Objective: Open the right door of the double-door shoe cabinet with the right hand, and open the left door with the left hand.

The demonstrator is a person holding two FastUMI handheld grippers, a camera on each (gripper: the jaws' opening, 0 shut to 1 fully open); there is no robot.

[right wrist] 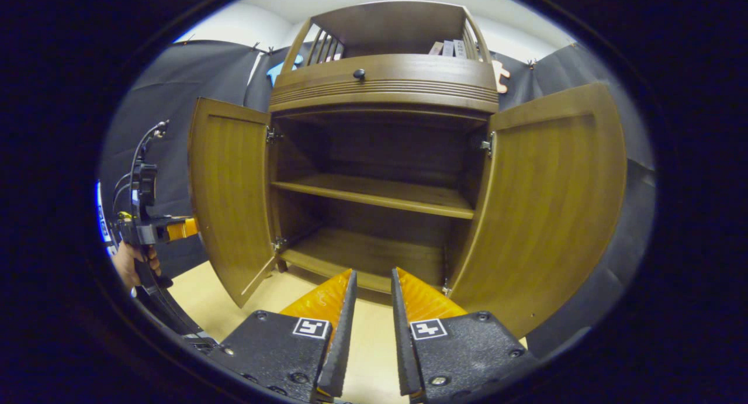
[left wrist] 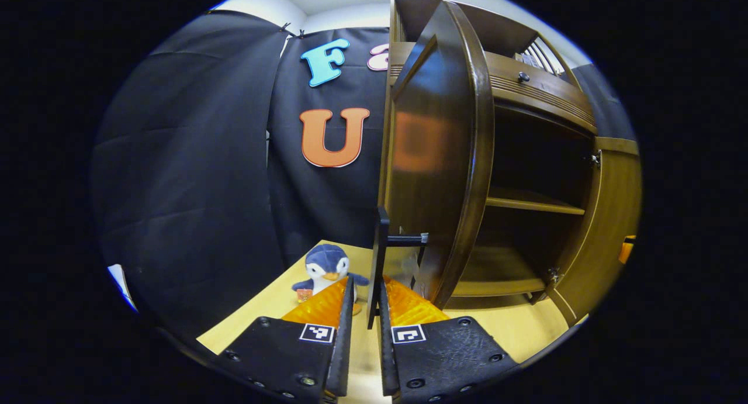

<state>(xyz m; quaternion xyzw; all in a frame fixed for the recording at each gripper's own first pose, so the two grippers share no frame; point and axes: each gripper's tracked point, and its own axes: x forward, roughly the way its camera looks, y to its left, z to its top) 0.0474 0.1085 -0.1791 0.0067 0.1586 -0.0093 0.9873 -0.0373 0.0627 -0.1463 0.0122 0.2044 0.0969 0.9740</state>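
The brown shoe cabinet (right wrist: pixel 383 79) faces me with both doors swung wide. In the right gripper view its left door (right wrist: pixel 231 193) and right door (right wrist: pixel 549 205) show their lighter inner sides. My right gripper (right wrist: pixel 374 278) hangs open in front of the lower shelf, a narrow gap between its fingers and nothing in it. In the left gripper view the left door (left wrist: pixel 438 158) stands edge-on, and its black handle (left wrist: pixel 378 258) sits between the fingers of my left gripper (left wrist: pixel 366 284), close to the right finger (left wrist: pixel 403 299) with a gap on the left side. The right door (left wrist: pixel 602 228) stands open beyond.
A blue and white penguin plush (left wrist: pixel 327 269) sits on the light floor (left wrist: pixel 274 301) just ahead of the left gripper. Black cloth walls close in on both sides. Inside, two bare shelves (right wrist: pixel 374 193) show. At the left of the right gripper view, a hand (right wrist: pixel 137 263) holds the left gripper.
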